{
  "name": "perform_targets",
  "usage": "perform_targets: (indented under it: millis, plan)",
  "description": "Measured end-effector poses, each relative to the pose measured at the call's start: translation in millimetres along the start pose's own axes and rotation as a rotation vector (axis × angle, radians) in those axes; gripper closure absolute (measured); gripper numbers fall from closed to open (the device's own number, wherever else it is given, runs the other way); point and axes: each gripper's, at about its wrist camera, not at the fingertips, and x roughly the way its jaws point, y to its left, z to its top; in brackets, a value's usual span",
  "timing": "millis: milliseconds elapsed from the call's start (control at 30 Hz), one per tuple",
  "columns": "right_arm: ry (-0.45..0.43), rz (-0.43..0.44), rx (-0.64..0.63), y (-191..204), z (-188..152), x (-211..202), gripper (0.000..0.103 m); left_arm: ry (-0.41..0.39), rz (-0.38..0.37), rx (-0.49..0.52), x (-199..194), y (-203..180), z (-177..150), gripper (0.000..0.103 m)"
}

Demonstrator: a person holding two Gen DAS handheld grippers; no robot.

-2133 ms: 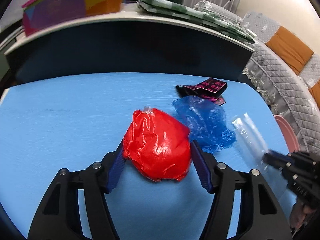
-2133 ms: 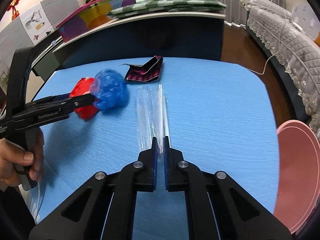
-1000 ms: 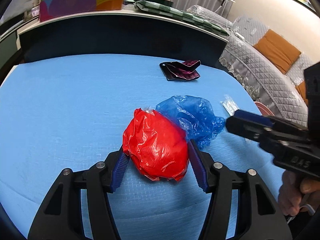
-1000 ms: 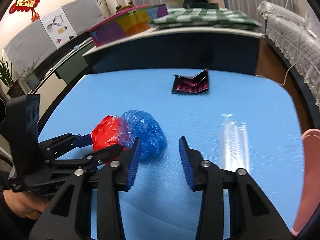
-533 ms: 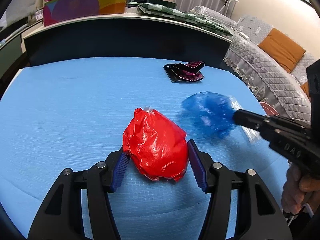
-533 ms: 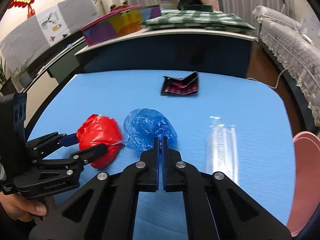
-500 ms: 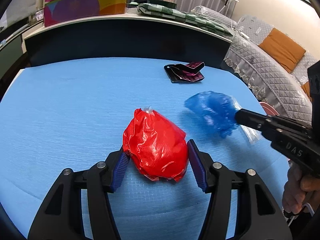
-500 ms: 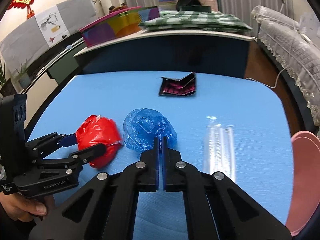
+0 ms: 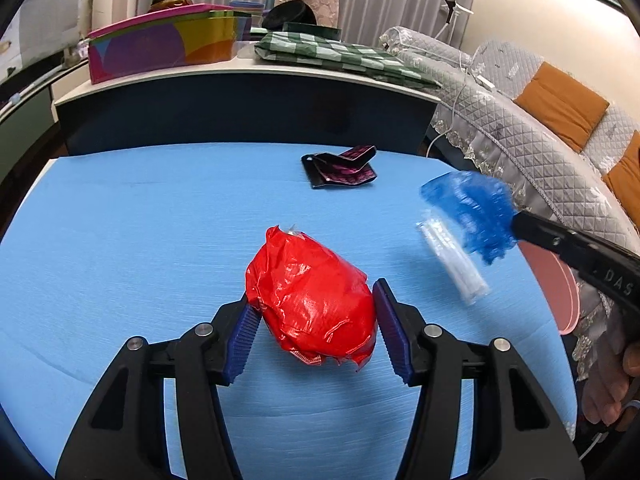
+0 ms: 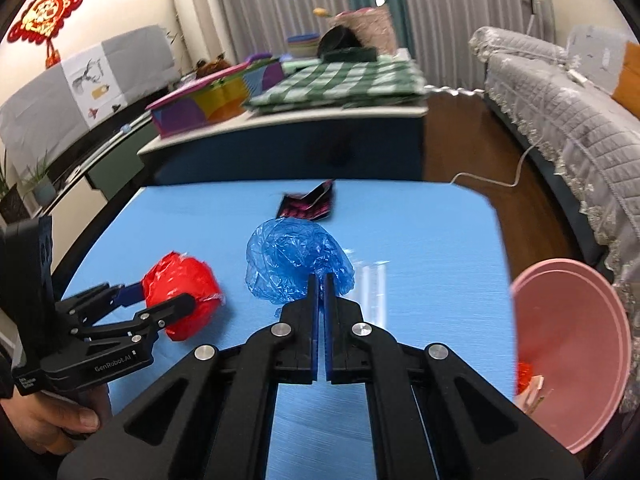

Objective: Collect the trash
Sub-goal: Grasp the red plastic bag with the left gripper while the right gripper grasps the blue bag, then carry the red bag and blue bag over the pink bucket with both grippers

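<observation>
The left hand-held gripper (image 9: 312,320) holds a crumpled red plastic bag (image 9: 314,304) between its blue ribbed pads, the jaws set about midway apart and pressing on both sides of the bundle. The bag is glossy, creased all over, bunched into a rounded lump with a small knotted tuft at its far end, and it sits just above the blue worktop (image 9: 140,240).

The right hand-held gripper (image 10: 320,280) is closed down narrow on the edge of a crumpled blue plastic bag (image 10: 296,260). This bag is thin, translucent and wrinkled, puffed out ahead of the fingertips and lifted off the worktop.

Just right of the right gripper's tips a clear plastic wrapper (image 10: 374,292) lies flat on the worktop, long and see-through. Farther ahead lies a black-and-pink foil packet (image 10: 310,206), folded open. To the right of that gripper, off the worktop's edge, stands a pink bin (image 10: 572,320) with some orange scraps at the bottom.
</observation>
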Motion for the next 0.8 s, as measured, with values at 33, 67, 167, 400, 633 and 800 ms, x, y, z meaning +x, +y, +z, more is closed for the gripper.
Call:
perform_targets:
  millis: [33, 67, 167, 400, 633, 800]
  plan:
    - [-0.013, -0.011, 0.008, -5, 1, -6, 0.101, -0.005, 0.002, 0.001, -1, -4, 0, 0.048]
    - [-0.021, -0.018, 0.013, -9, 1, -10, 0.101, -0.013, 0.004, 0.007, -2, -9, 0, 0.048]
    - [-0.047, -0.049, 0.026, -20, 2, -24, 0.101, -0.036, 0.003, 0.023, -5, -24, 2, 0.048]
    - [-0.086, -0.104, 0.053, -46, -1, -48, 0.101, -0.078, -0.023, 0.055, -11, -58, 3, 0.048]
    - [-0.108, -0.155, 0.082, -72, -5, -67, 0.101, -0.087, -0.058, 0.086, -10, -88, 2, 0.048]
    - [-0.118, -0.192, 0.096, -87, -9, -78, 0.101, -0.089, -0.082, 0.107, -7, -105, 2, 0.048]
